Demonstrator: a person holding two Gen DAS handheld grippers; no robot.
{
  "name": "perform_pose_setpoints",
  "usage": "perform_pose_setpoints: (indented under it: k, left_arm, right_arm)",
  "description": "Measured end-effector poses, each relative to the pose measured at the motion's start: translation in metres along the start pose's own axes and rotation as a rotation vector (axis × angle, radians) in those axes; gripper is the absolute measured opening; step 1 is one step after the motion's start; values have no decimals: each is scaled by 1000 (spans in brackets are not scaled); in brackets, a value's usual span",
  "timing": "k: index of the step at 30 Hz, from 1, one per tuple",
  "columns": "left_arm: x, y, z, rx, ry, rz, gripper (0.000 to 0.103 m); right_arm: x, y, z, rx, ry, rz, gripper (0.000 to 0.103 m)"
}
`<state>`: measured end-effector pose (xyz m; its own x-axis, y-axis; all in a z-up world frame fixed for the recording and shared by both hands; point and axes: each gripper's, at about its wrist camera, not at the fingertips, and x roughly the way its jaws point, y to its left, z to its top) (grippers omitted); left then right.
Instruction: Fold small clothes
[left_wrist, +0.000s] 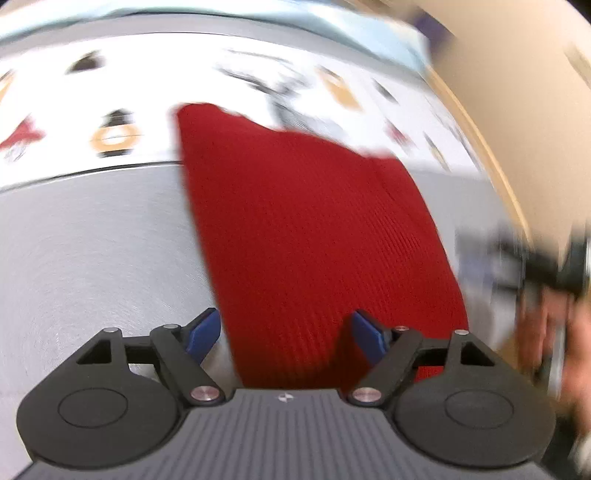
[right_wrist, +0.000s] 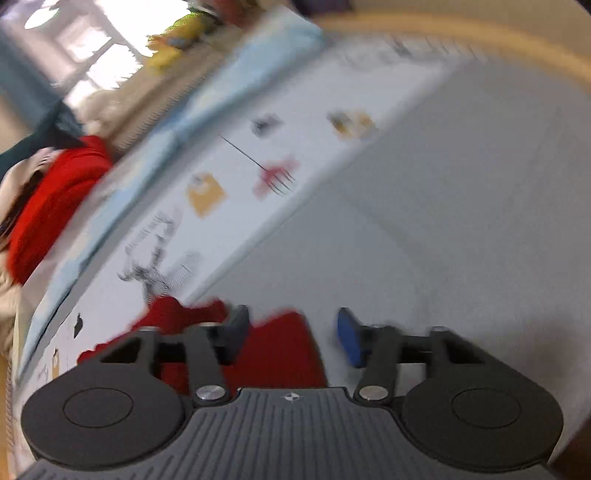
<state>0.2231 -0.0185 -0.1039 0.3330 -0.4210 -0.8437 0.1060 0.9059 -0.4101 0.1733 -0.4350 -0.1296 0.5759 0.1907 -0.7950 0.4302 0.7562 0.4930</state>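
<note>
A red knit garment (left_wrist: 306, 229) lies flat on a grey surface (left_wrist: 92, 240), and its far end reaches onto a white printed cloth (left_wrist: 229, 81). My left gripper (left_wrist: 286, 334) hangs open just over the garment's near end; its blue pads (left_wrist: 203, 332) stand wide apart and press on nothing. In the right wrist view, my right gripper (right_wrist: 293, 336) is also open, low over a corner of the red garment (right_wrist: 277, 354), whose edge runs between the fingers. The blue pad (right_wrist: 349, 338) sits over bare grey surface. Both views are blurred.
The white cloth with small printed pictures (right_wrist: 207, 192) runs along the far side, with a pale blue strip (right_wrist: 236, 74) behind it. Another red piece (right_wrist: 55, 199) lies beyond that strip at the left. A blurred hand with a dark device (left_wrist: 546, 280) shows at the right edge.
</note>
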Motion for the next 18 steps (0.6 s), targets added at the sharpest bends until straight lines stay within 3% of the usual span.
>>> perform_pose_setpoints:
  k: [2,4,7,13,15,18]
  left_arm:
    - [9,18,7,-119,1,0,83]
    - [20,32,12,-218,8,-38,84]
    - [36,36,15,-289,3,-82,88]
    - [72,47,14,-435,9,-149,97]
    - [72,44,13,-435,-6,-144,96]
    - [57,31,17,-363,-36,-118,72]
  right_arm:
    - [16,-11,-6,39,126,24,57]
    - [21,-9,-11,3,173,31,56]
    - [28,1,-24,-78,228,30,56]
    - [30,20,-35,-142,230,37,63]
    - [29,22,-36,-123,232,64,48]
    - [29,32,-36,-138,200,71,28]
